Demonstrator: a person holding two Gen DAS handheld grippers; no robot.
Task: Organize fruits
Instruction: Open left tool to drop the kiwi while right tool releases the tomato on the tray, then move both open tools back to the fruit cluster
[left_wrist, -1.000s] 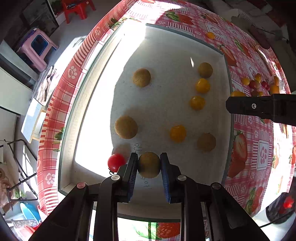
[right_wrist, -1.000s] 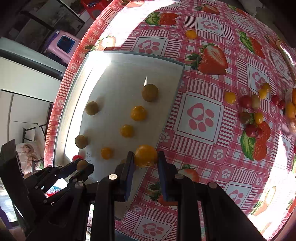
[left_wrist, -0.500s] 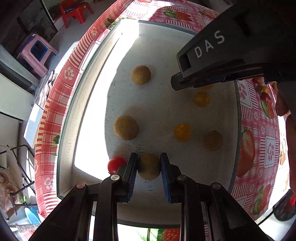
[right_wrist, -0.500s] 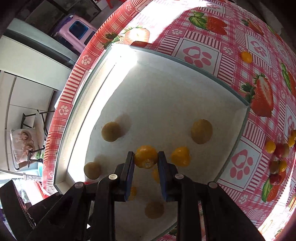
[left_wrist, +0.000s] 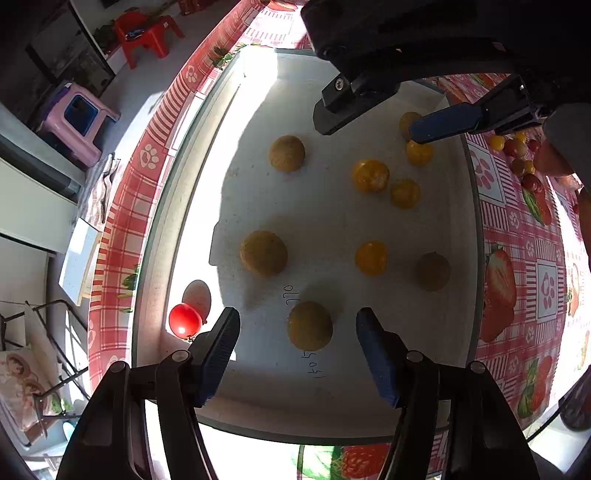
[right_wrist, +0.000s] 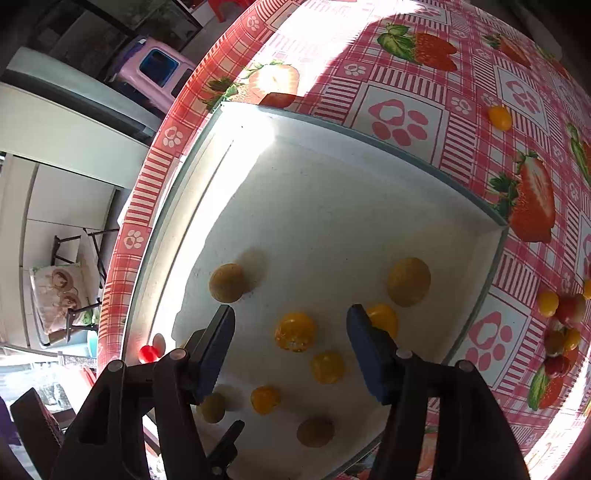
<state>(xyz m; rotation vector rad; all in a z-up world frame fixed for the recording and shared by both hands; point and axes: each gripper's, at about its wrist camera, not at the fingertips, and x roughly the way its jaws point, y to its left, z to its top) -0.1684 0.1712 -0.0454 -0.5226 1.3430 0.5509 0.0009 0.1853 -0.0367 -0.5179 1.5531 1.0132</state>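
Left fingers (left_wrist: 218, 350): just opened, spread wide, brown fruit (left_wrist: 309, 325) free between them, low centre of frame.
Right fingers (right_wrist: 216, 347): just opened, apart, yellow fruit (right_wrist: 294, 331) loose between.
Tray (left_wrist: 258, 406): white, holds both fruits; red tomato (left_wrist: 184, 320) at lower left.
Tablecloth (right_wrist: 402, 118): red check, surrounding.

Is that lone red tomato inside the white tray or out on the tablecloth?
Inside. The red tomato lies on the white tray floor near a corner, within the rim, apart from the yellow and brown fruits. Its stem side is hidden.
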